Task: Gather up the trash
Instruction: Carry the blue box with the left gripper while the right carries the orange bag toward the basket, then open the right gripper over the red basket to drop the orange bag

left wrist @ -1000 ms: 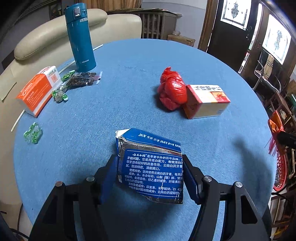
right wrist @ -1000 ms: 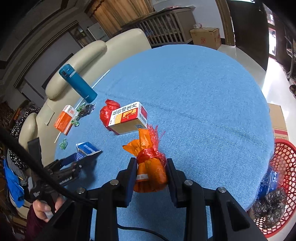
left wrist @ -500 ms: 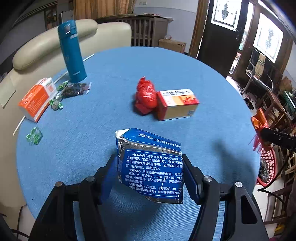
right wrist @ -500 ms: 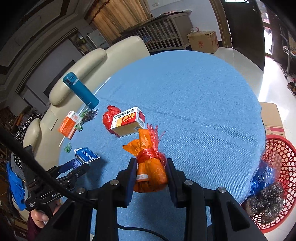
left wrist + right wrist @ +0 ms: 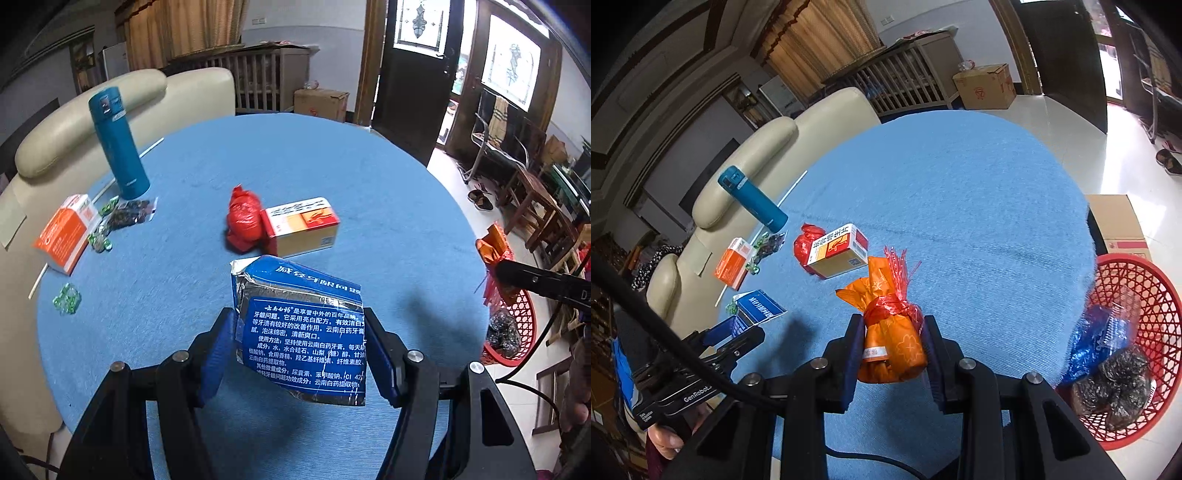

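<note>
the left gripper is clamped on a torn blue toothpaste box, held clear of the blue table; the right gripper is pinched tight on an orange wrapped packet tied with red fringe, also off the table. so 2 pieces are in hand but not yet binned. the red basket sits on the floor off the table edge, to the right of the right gripper and lower, and already holds a blue wrapper and some dark crumpled pieces. ahead of the left gripper, a red bag touches a red and yellow box; further ahead to its left lie an orange box, green candy wrappers and a dark wrapper beside a teal flask. by my reckoning, roughly half remains.
</note>
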Motion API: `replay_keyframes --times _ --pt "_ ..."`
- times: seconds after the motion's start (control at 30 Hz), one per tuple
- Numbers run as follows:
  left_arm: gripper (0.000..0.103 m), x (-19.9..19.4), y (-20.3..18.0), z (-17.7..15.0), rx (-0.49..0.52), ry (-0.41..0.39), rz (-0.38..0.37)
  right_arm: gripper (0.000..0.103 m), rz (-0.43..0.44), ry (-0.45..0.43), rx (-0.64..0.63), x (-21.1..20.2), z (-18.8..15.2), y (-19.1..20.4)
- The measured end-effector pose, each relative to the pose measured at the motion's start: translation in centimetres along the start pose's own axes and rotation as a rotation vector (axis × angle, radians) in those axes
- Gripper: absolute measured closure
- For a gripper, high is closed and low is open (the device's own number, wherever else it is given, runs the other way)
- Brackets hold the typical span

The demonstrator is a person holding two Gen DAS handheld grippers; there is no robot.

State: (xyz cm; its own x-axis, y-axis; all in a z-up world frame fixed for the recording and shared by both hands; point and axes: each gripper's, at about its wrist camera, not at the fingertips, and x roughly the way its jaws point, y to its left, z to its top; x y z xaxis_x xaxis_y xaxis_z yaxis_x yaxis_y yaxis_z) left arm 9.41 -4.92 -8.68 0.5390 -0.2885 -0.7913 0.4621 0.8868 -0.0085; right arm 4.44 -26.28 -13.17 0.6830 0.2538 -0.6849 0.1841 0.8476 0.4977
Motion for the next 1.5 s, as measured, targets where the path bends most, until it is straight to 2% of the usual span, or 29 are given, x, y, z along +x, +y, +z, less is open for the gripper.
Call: replay_keyframes --times 0.67,1.5 --pt "0.035 -2.1 -6.9 1.7 0.130 -0.040 -0.038 0.069 0.021 -0.063 0.077 -3.4 -0.1 -3.3" --pt "0.035 -4.1 -12.6 2.4 0.251 -0.087 -0.012 0.069 0.023 -0.142 0.168 -7.5 -0.4 -7.9"
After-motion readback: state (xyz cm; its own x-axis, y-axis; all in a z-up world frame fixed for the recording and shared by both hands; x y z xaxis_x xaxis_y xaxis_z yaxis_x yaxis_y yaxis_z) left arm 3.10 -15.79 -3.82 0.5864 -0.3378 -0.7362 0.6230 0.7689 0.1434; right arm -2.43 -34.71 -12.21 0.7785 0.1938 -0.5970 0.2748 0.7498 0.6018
